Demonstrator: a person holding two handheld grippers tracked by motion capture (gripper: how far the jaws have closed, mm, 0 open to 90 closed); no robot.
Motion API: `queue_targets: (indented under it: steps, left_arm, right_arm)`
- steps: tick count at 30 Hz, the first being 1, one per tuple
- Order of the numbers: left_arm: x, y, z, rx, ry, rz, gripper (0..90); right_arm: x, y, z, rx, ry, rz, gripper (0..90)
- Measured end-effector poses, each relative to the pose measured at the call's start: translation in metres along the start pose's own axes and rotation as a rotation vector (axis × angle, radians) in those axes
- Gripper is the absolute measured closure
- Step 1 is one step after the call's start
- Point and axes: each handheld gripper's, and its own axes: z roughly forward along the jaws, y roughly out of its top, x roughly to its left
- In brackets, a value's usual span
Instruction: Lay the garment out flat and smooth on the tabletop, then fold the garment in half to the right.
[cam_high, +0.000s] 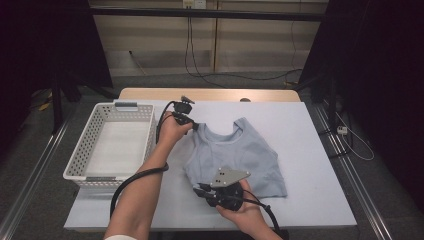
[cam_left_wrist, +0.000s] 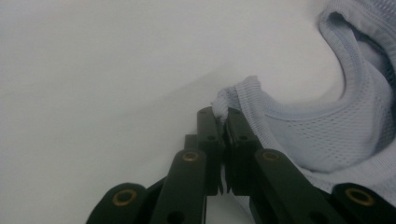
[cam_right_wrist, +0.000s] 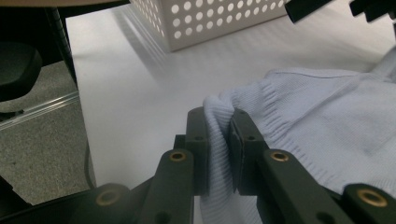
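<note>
Across the pale table (cam_high: 310, 150) the blue vest (cam_high: 240, 160) lies flat right of the white basket (cam_high: 85, 150), my left gripper (cam_left_wrist: 223, 122) pinching its far strap, my right gripper (cam_right_wrist: 219, 135) clamping its near hem, and I judge the thin strap bite could slip when lifting.

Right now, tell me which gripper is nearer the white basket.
Left. The left gripper pinches the vest by its shoulder strap, just beside the white basket. The right gripper clamps the vest's hem, farther off near the table's front.
</note>
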Motion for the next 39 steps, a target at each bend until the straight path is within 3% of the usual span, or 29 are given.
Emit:
queue_targets:
  steps: [5, 10, 21, 39]
  left_arm:
    - [0.010, 0.002, -0.023, -0.010, 0.013, -0.024, 86.7]
    - [0.014, 0.000, -0.035, -0.009, 0.019, -0.029, 86.7]
    - [0.017, -0.004, -0.048, -0.009, 0.022, -0.056, 86.6]
    - [0.011, 0.005, -0.060, -0.029, 0.018, -0.065, 86.6]
  right_arm:
    - [0.002, 0.011, -0.002, -0.027, 0.000, -0.018, 80.2]
    - [0.005, 0.022, -0.002, -0.039, 0.007, -0.039, 80.2]
    - [0.009, 0.024, 0.003, -0.033, 0.034, -0.060, 80.1]
    - [0.011, 0.027, -0.002, -0.047, 0.040, -0.059, 80.1]
